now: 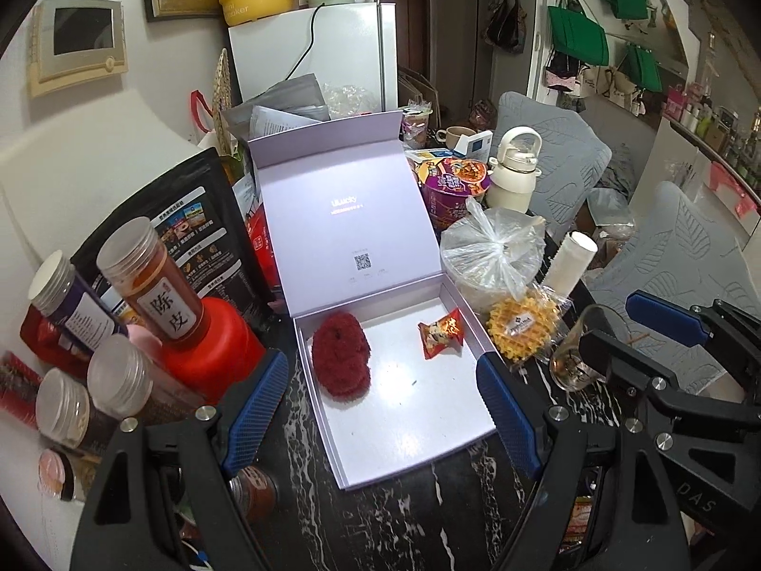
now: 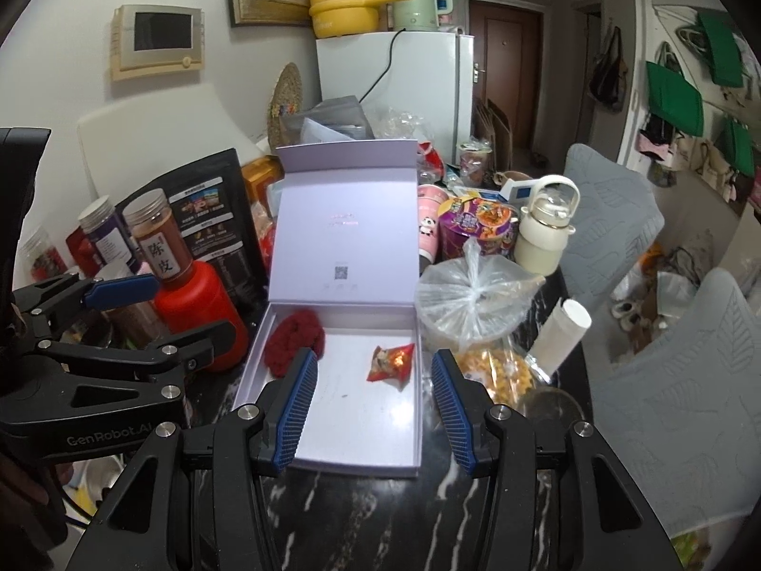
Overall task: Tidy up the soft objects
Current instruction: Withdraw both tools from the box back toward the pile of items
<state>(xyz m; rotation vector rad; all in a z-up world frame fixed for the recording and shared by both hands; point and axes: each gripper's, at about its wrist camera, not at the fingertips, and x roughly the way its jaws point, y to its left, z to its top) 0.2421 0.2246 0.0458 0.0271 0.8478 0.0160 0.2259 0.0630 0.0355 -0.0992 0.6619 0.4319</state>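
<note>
An open lilac box (image 1: 423, 433) (image 2: 333, 447) sits on the black marble table with its lid standing up. In it lie a fuzzy dark red soft object (image 1: 341, 359) (image 2: 290, 340) at the left and a small red snack packet (image 1: 442, 333) (image 2: 391, 361) at the right. My left gripper (image 1: 380, 409) is open and empty, held before the box's near edge. My right gripper (image 2: 373, 409) is open and empty over the box's near half. A wrapped waffle (image 1: 521, 328) (image 2: 494, 371) lies just right of the box.
Spice jars (image 1: 152, 280) and a red canister (image 1: 214, 347) crowd the left. A tied plastic bag (image 1: 494, 247), a paper roll (image 1: 570, 261), a glass (image 1: 585, 357), a noodle cup (image 1: 456, 185) and a cream bottle (image 1: 516, 166) stand at the right. Grey chairs (image 2: 666, 380) flank the table.
</note>
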